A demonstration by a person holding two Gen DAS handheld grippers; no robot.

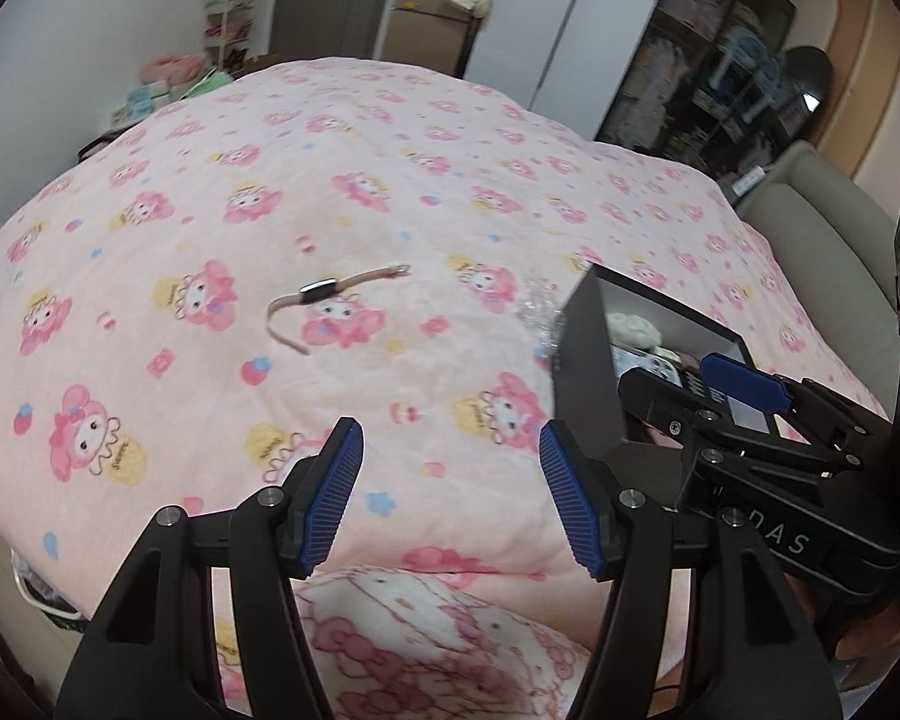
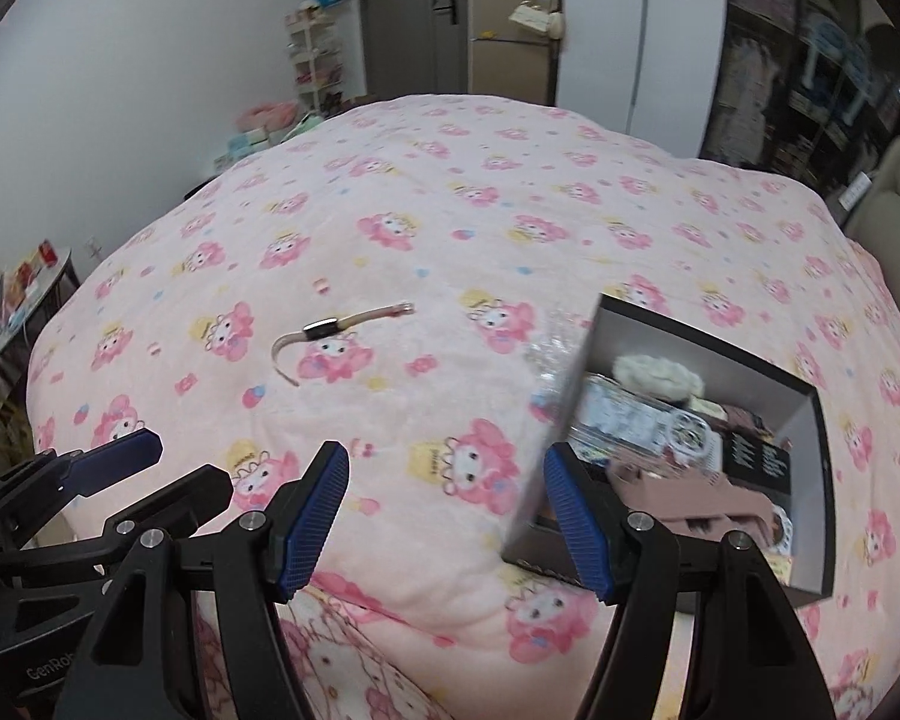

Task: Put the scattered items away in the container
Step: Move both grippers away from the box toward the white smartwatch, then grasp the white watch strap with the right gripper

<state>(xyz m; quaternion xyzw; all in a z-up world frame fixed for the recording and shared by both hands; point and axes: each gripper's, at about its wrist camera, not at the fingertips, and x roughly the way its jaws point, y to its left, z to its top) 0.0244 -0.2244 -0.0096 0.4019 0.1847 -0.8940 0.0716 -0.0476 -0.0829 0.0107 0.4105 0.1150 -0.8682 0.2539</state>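
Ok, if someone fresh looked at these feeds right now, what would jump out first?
Probably the watch, lying alone with its strap spread out on the pink cartoon-print blanket, ahead of both open grippers. Next, the dark box to its right, already crowded with items, with a crinkly clear wrapper against its near-left corner.

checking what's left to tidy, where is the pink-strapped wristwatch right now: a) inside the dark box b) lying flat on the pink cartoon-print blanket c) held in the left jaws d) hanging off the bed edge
b: the pink-strapped wristwatch lies flat on the pink cartoon-print blanket, apart from the dark open-topped box, and both the left gripper and right gripper are open and empty.
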